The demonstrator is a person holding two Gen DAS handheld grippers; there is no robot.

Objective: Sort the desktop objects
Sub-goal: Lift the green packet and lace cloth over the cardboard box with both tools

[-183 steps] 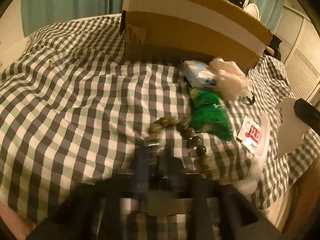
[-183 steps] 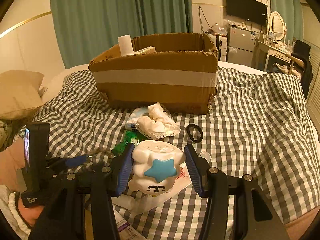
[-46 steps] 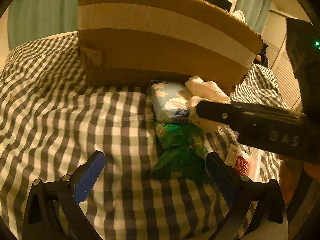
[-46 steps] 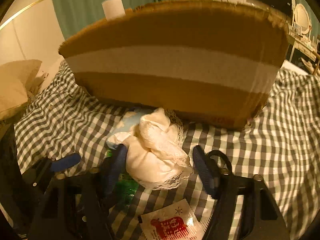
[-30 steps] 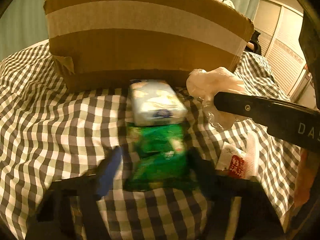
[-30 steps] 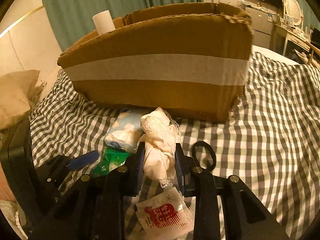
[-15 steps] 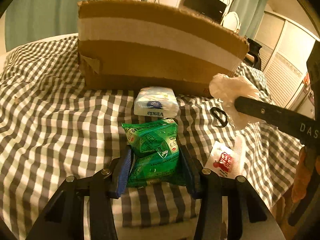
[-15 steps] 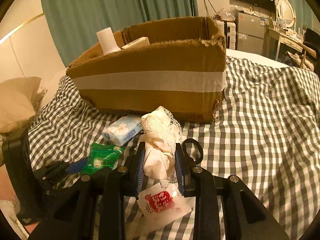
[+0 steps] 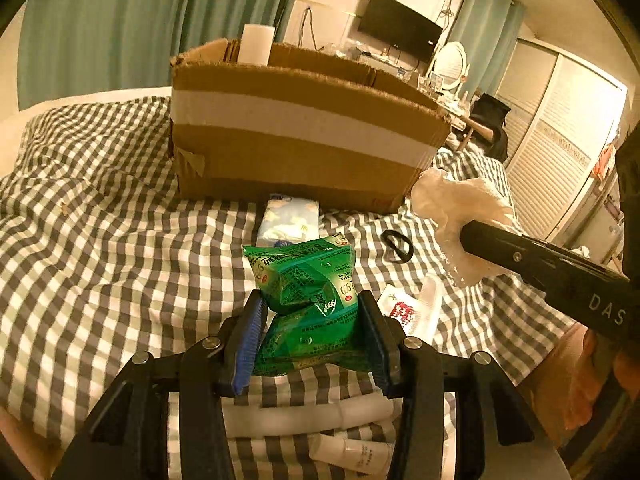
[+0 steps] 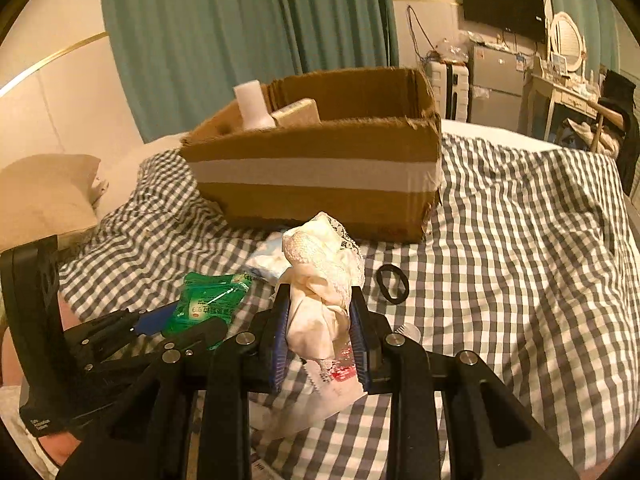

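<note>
Both grippers are loaded: left gripper clamps the green packet, right gripper pinches the lace cloth. The cardboard box sits straight ahead near the bed's far edge, its long side facing them, so both loads need to clear that near wall.

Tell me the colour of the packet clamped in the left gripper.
Green, with small printed text; the packet shows best in the left wrist view.

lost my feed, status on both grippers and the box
Left gripper shut on green packet. Right gripper shut on white lace cloth. Cardboard box ahead, open-topped, nothing in the way.
</note>
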